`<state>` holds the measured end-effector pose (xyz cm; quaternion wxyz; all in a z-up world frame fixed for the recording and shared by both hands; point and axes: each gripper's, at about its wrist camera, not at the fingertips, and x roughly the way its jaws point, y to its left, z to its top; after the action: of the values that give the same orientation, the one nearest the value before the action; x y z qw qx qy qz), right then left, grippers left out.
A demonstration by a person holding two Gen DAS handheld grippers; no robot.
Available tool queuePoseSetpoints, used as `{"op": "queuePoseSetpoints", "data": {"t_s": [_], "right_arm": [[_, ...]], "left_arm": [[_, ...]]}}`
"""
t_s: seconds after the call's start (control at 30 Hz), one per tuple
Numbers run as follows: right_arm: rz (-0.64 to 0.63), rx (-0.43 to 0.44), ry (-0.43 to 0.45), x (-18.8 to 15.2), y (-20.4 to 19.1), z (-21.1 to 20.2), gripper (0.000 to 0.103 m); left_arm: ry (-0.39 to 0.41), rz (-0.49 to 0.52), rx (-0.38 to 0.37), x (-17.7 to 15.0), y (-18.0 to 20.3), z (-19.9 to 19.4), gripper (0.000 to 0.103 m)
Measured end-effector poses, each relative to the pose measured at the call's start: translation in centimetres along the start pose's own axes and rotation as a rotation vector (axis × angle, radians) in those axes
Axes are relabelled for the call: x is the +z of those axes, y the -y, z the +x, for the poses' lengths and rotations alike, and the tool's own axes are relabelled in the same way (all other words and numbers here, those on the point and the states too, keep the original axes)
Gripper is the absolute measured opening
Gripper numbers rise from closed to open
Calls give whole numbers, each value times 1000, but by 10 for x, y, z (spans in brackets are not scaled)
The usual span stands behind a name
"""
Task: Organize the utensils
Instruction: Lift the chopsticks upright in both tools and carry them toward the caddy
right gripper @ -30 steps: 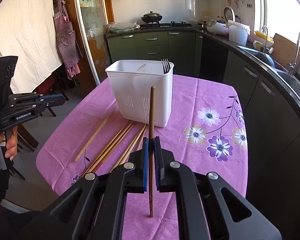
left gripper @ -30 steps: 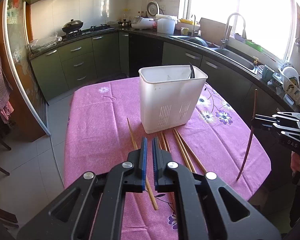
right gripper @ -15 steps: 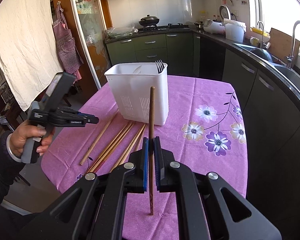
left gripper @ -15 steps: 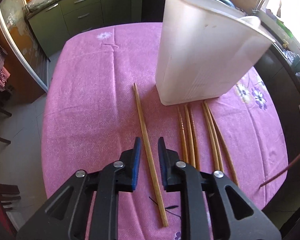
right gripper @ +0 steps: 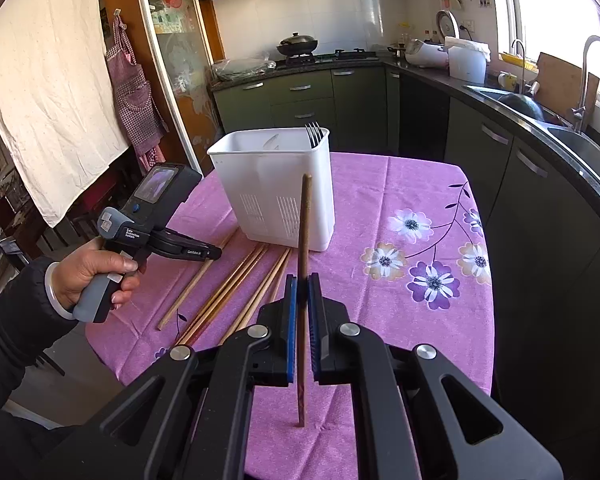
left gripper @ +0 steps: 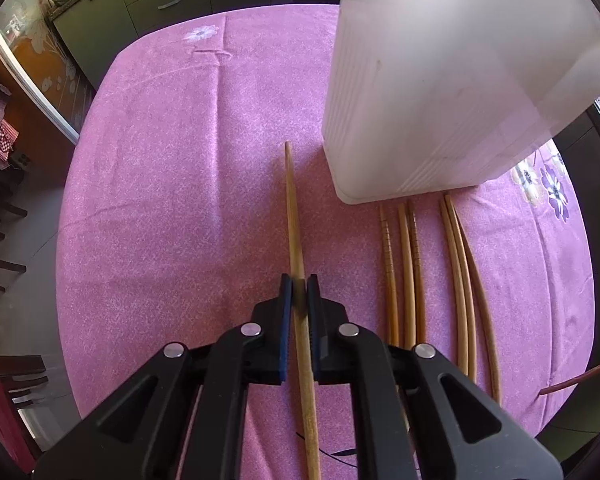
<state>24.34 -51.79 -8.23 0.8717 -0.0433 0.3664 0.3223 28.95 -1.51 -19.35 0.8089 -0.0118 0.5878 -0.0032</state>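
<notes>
pale round wooden chopstick lies flat on the pink speckled cloth of the worktop, left claw clenched around it beside the smooth white plastic holder. right claw grips a dark chopstick upright.

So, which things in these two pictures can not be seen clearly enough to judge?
- Left wrist view: the top and inside of the white utensil holder are cut off by the frame edge.
- Left wrist view: whether the left hand-held gripper already pinches the light chopstick; motion blur at the pads.
- Right wrist view: the holder's contents besides the fork, hidden by its wall.
</notes>
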Motion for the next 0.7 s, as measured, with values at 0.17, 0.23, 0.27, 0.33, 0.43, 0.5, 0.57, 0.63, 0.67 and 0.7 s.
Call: {"op": "queuePoseSetpoints", "data": {"t_s": [0.17,0.23,0.27,0.33,0.43,0.5,0.57,0.63,0.67,0.7], "right_arm": [[-1,1,11,0,0,-5,6],[-2,0,16,1,-1,-7,6],[-2,0,19,1,-2,-8,6],[-7,3,21,0,-3,-9,6],[-12,3,24,-1,-6,-11,6],[-14,1,24,-1,-7,-12,6],[-15,-1,23,-2,-8,-13,6],[-18,-3,24,-2,-10,-14,6],[-20,-4,25,-2,-10,-14,6],[-21,-4,25,-2,-11,-14,6]], "left_arm": [[113,16,-20,-14,-5,-44,7],[172,34,-23,-22,-4,-69,7],[200,41,-24,-26,-3,-81,7],[252,54,-27,-34,-4,-103,7],[317,67,-32,-48,-3,-130,7],[350,78,-33,-59,-2,-144,7],[373,84,-39,-69,-3,-154,7],[386,97,-42,-76,-1,-160,7],[390,99,-46,-79,-1,-162,7],[394,101,-47,-80,-2,-163,7]]}}
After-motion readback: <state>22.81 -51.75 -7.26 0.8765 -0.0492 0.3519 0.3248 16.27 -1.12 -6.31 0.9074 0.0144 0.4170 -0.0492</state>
